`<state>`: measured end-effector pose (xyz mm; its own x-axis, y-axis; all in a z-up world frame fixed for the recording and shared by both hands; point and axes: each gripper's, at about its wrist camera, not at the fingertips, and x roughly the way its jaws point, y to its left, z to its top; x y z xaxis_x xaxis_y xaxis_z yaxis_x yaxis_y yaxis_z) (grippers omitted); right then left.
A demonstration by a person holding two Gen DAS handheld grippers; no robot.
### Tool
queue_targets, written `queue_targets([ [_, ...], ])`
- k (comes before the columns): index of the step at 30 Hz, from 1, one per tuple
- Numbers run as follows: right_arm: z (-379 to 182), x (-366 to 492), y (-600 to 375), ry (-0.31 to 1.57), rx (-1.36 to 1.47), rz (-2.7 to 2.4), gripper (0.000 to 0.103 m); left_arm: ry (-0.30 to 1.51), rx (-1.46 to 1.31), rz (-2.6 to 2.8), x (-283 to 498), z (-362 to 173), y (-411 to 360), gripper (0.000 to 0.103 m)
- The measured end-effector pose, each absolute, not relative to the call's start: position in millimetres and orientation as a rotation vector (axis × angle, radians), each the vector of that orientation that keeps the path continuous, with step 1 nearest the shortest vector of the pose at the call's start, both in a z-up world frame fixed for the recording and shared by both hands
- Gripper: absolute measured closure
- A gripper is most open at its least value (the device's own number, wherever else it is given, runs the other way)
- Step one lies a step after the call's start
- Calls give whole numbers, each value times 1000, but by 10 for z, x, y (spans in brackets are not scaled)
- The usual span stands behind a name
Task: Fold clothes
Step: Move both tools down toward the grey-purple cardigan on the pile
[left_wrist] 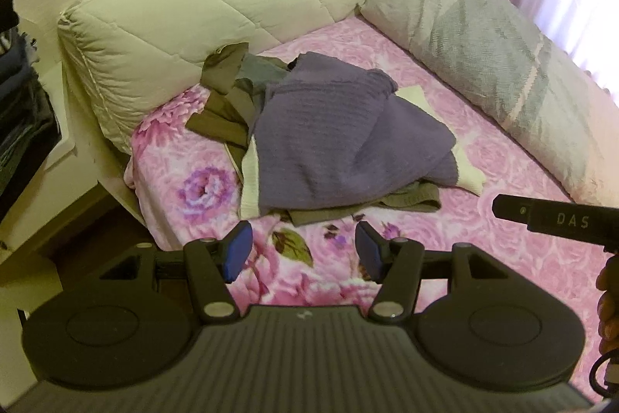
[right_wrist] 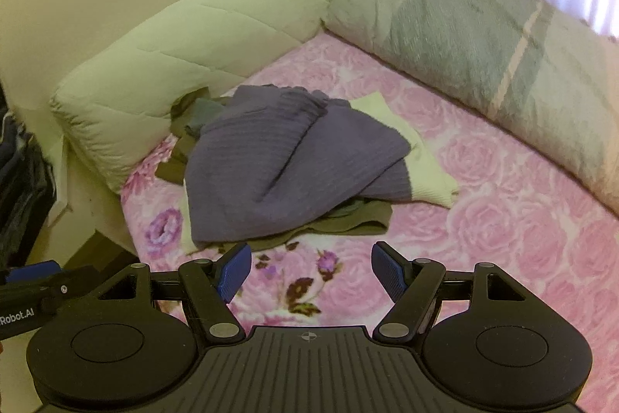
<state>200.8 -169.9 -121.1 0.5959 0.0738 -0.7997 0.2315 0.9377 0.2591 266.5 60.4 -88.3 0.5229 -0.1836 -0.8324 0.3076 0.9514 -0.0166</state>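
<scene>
Blue-padded fingers [left_wrist: 240,250] of the left gripper [left_wrist: 303,250] and right gripper [right_wrist: 311,271] spread apart, holding nothing, above the pink floral bedsheet [right_wrist: 503,219].
Just beyond lies a crumpled purple knitted sweater [right_wrist: 286,161] atop olive garments [right_wrist: 348,223] and cream cloth [right_wrist: 425,180]; a cream quilted duvet [left_wrist: 193,18] and grey striped blanket roll [left_wrist: 483,45] border the far edges.

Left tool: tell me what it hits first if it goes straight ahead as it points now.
The left tool, open and empty, points at the clothes pile. It would probably meet the olive garment at the pile's near edge first, just under the purple sweater. Depth is unclear.
</scene>
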Motion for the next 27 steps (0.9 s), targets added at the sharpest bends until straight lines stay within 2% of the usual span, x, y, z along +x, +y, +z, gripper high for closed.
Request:
queue_targets([
  [15, -1636, 2825, -1695, 999, 538, -147, 31, 1049, 130, -362, 3617, -1244, 730, 48],
  [27, -2218, 3307, -1688, 1073, 595, -172, 31, 1117, 113, -364, 4219, -1684, 758, 48],
])
